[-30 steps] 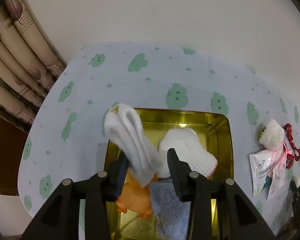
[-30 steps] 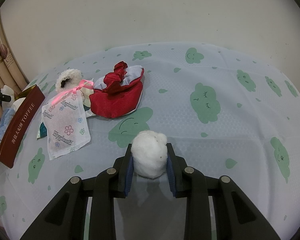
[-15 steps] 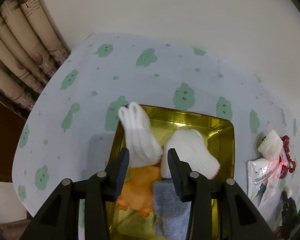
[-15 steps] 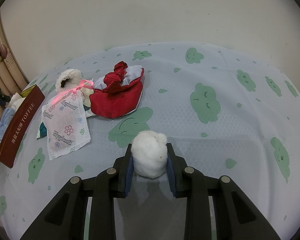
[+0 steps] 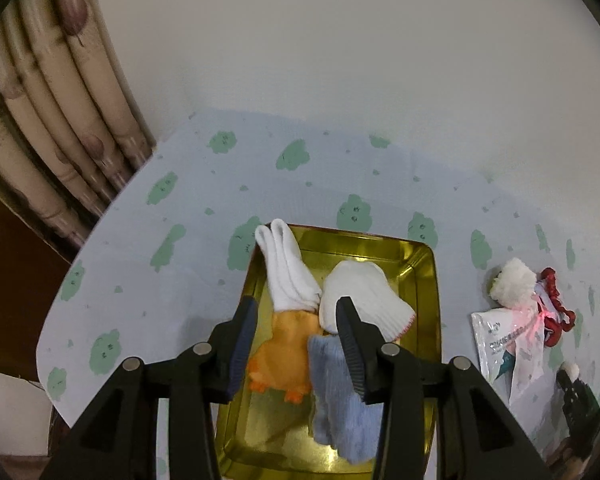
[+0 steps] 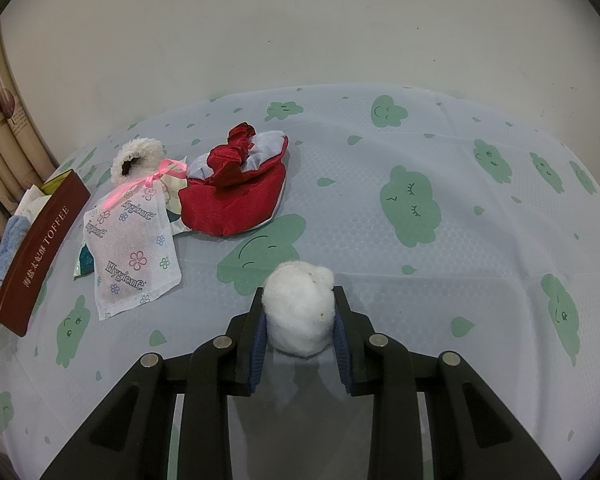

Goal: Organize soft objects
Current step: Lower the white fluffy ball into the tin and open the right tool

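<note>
Gold metal lines the inside of an open tin (image 5: 430, 280) on a pale blue tablecloth (image 6: 420, 184) printed with green clouds. In the tin lie a white sock (image 5: 286, 268), its toe over the far left corner of the rim, a white knitted glove (image 5: 364, 296) beside it, an orange duck toy (image 5: 286, 354) partly under the sock, and a blue cloth (image 5: 340, 400) partly under the glove. The left gripper (image 5: 296, 316) hovers above the tin with its fingers spread wide and nothing between them.

The right wrist view shows the right gripper (image 6: 299, 312) squeezing a white cotton ball (image 6: 300, 312) between its blue pads, low over the tablecloth. Farther off to the left lie a red pouch (image 6: 232, 200), a white sachet (image 6: 132, 248) printed with flowers and tied with a pink ribbon, and a fluffy white ring (image 6: 136, 158) behind the sachet. The tin's dark red side, lettered TOFFEE, stands at the far left edge.
</note>
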A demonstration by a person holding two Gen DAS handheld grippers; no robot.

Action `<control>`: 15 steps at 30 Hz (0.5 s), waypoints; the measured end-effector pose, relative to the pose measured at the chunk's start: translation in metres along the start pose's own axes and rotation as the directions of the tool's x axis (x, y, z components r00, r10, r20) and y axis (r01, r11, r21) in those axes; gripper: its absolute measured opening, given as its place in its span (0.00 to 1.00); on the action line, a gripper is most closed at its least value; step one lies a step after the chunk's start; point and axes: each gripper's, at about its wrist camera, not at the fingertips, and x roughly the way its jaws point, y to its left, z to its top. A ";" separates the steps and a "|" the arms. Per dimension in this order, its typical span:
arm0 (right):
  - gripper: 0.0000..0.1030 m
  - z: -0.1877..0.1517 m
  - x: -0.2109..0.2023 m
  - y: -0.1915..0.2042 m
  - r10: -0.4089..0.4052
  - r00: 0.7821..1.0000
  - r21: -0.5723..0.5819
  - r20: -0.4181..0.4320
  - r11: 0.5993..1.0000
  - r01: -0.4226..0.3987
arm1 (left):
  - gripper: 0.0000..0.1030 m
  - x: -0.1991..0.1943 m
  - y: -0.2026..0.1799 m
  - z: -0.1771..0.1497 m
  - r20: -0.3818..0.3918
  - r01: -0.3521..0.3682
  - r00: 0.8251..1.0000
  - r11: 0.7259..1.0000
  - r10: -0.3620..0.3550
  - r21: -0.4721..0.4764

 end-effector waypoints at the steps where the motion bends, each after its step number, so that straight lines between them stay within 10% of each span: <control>1: 0.27 0.000 0.000 0.000 0.001 1.000 0.001 0.000 1.000 -0.001 | 0.40 -0.006 0.001 -0.006 0.022 -0.004 1.000 1.000 0.004 0.001; 15: 0.23 0.001 -0.005 0.008 -0.058 0.998 -0.034 0.022 0.998 0.059 | 0.40 -0.012 0.033 -0.075 0.107 -0.082 0.991 0.997 0.082 -0.001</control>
